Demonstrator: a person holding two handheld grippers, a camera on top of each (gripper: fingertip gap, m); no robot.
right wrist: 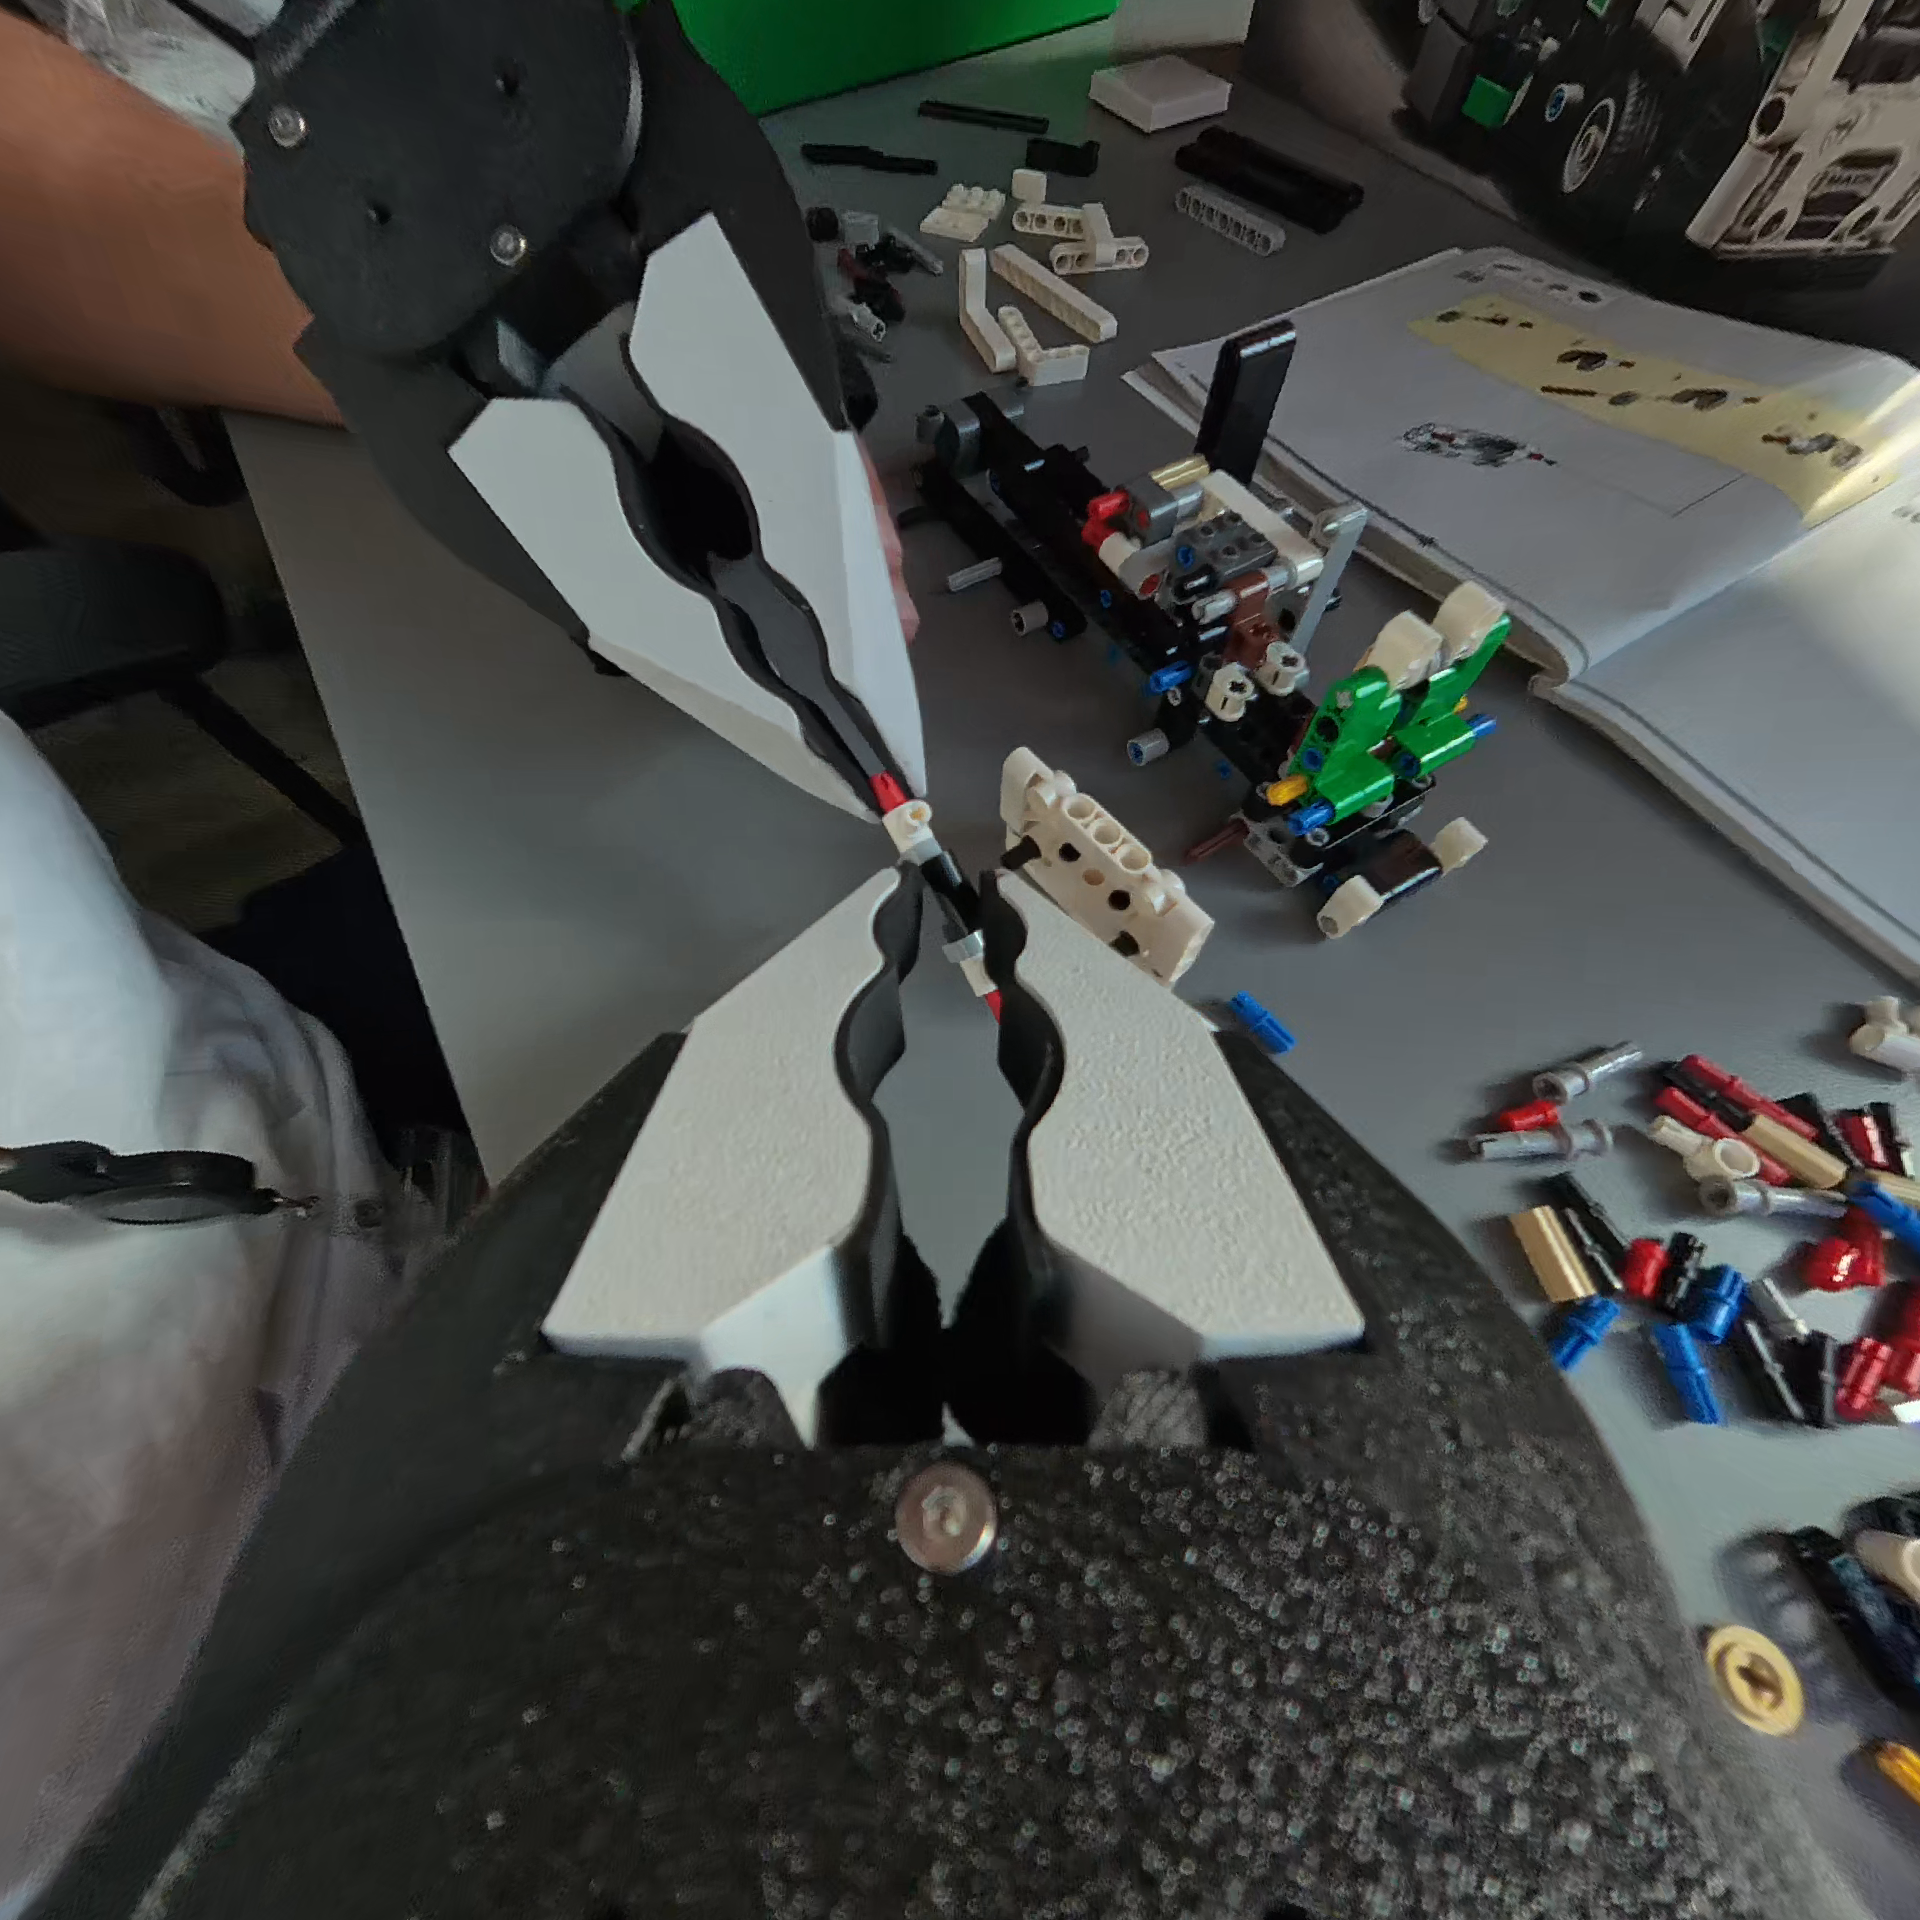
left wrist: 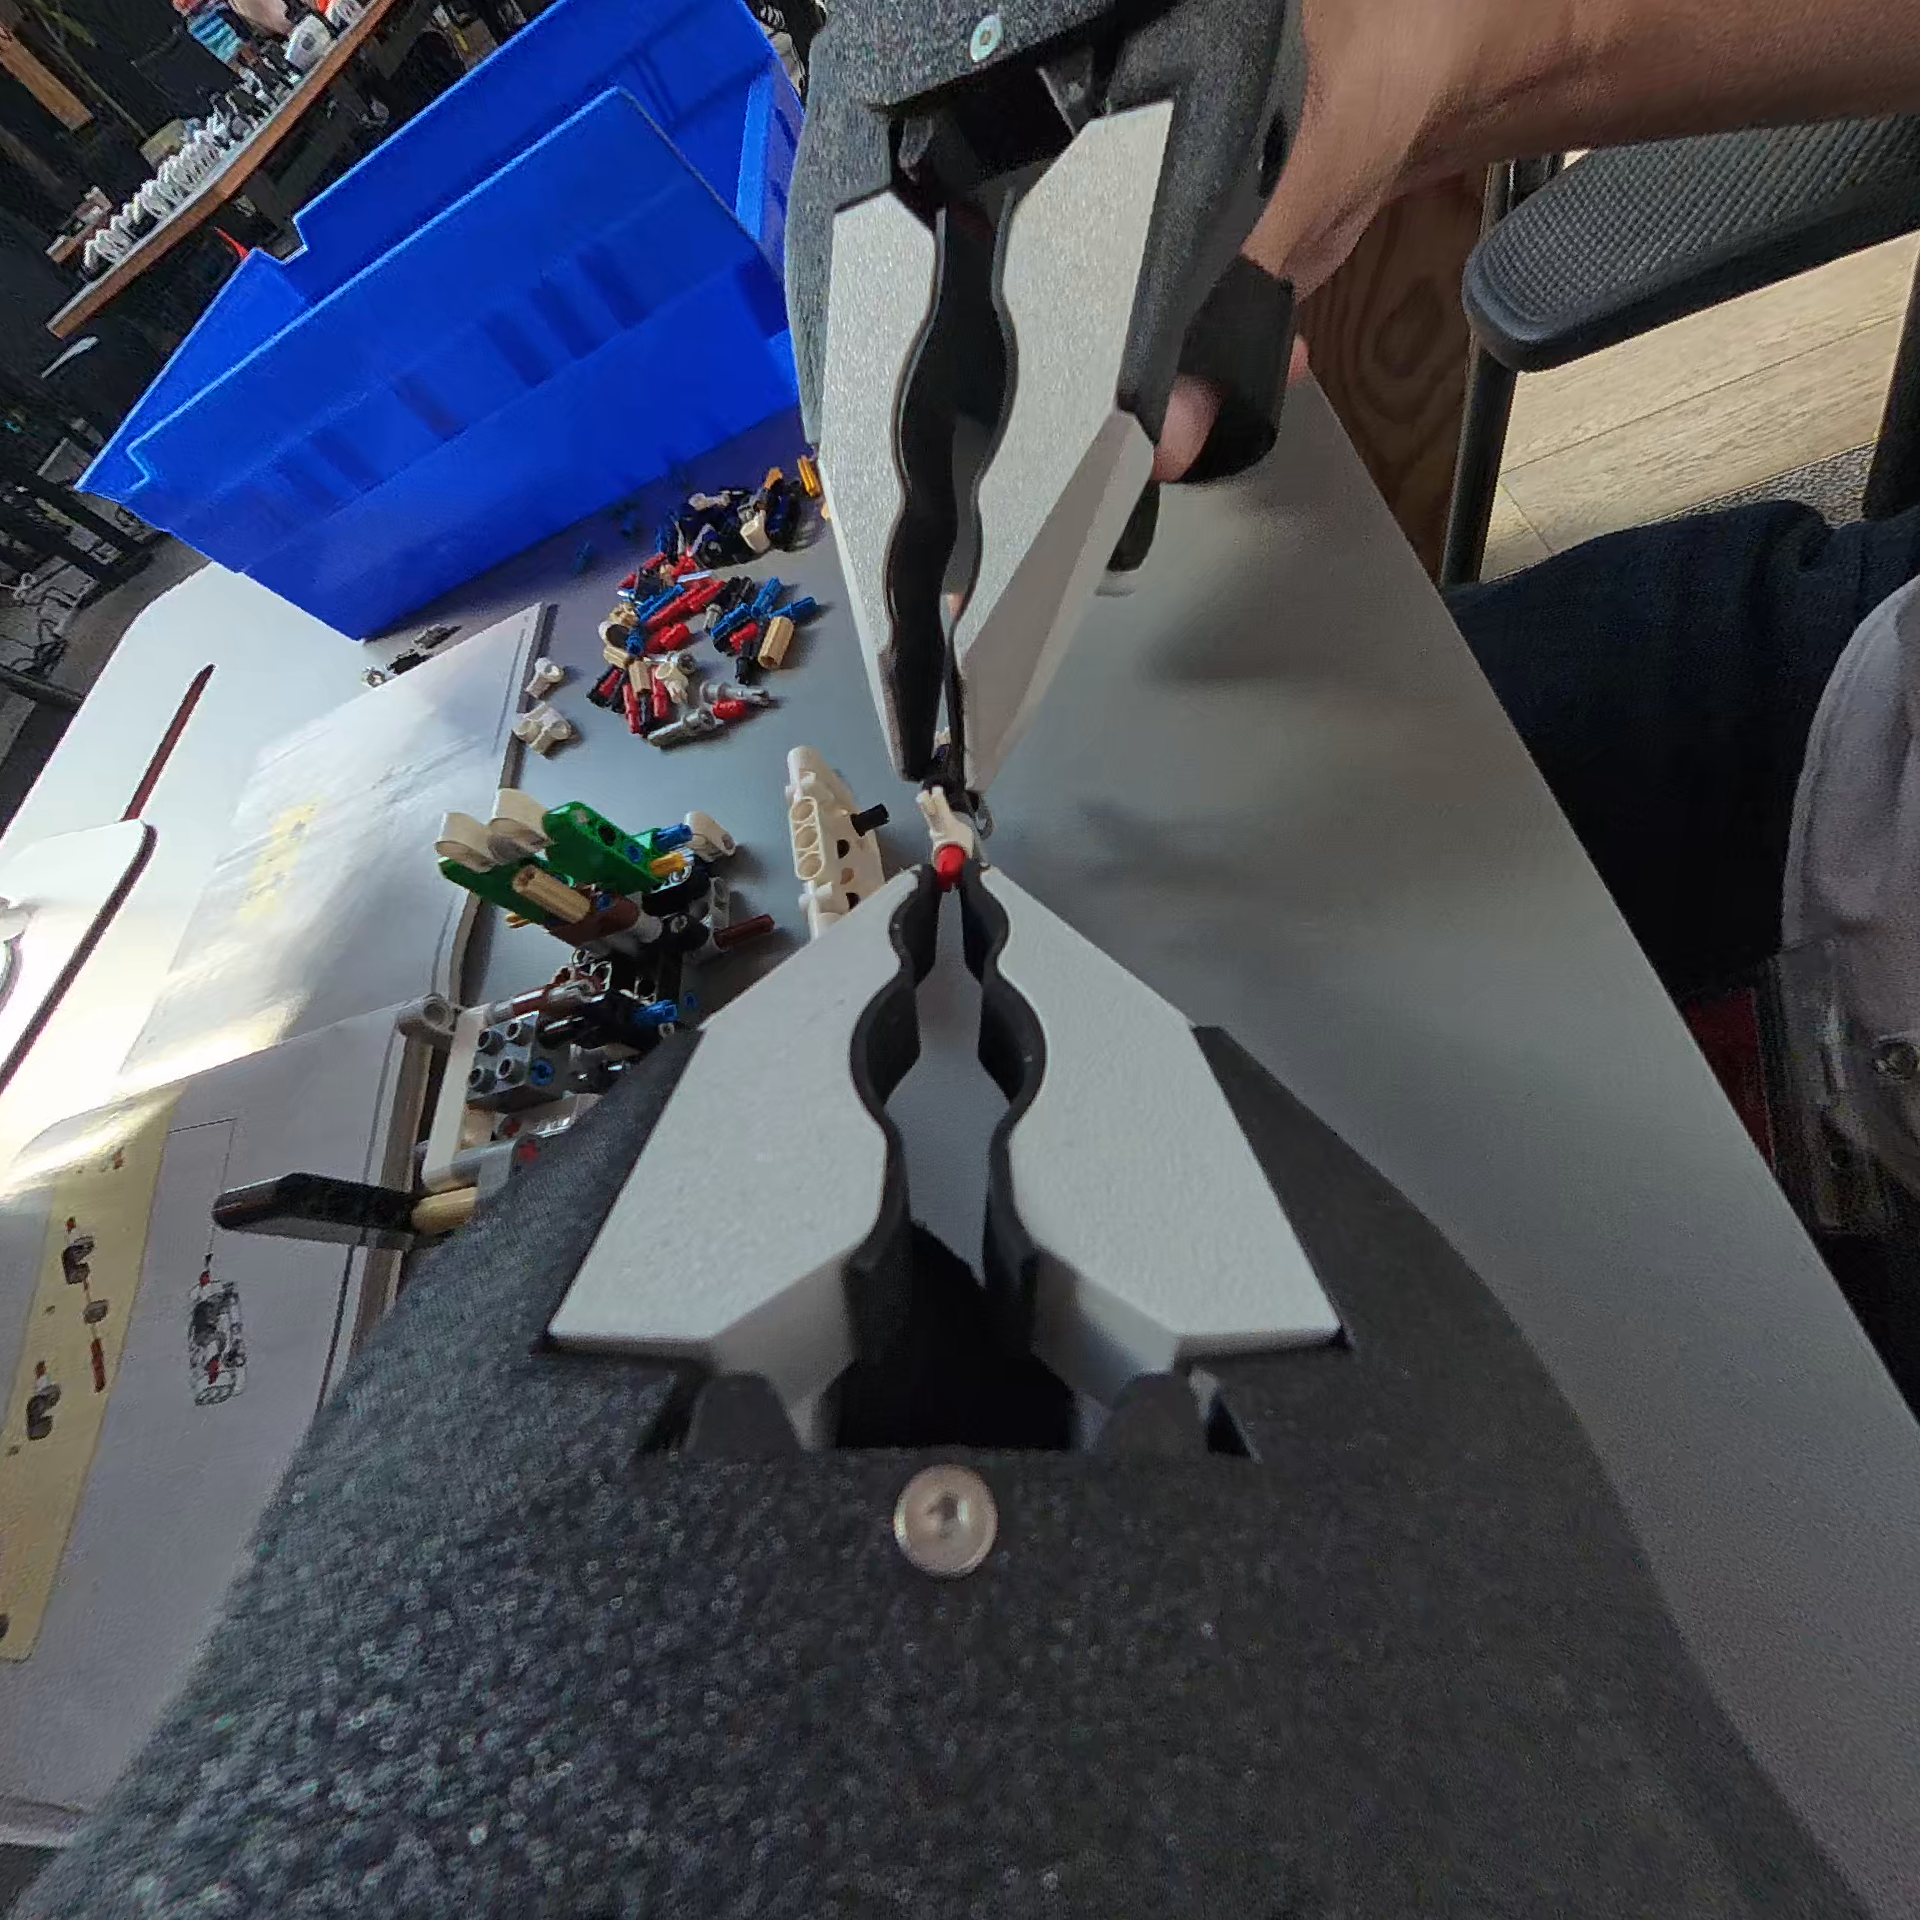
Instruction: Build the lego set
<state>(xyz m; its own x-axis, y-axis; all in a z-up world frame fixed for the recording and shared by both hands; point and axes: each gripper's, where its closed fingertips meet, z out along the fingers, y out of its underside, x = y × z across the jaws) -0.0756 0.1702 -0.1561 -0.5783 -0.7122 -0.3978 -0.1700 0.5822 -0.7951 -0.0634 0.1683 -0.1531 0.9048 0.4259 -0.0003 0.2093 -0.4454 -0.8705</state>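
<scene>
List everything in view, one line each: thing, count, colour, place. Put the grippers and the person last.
Axle assembly: one, red, white, grey, black; held between both grippers above the table.
Beam piece: one, cream; on the table beside the fingertips.
Partial model: one, black with green parts; mid-table.
Loose pins: many, red, blue, black, tan; piled.
Bin: one, blue; far end.
Instruction booklet: one, white; open.
Left gripper: shut on the red end.
Right gripper: shut on the black section.
Hand: one, on the right gripper.
</scene>
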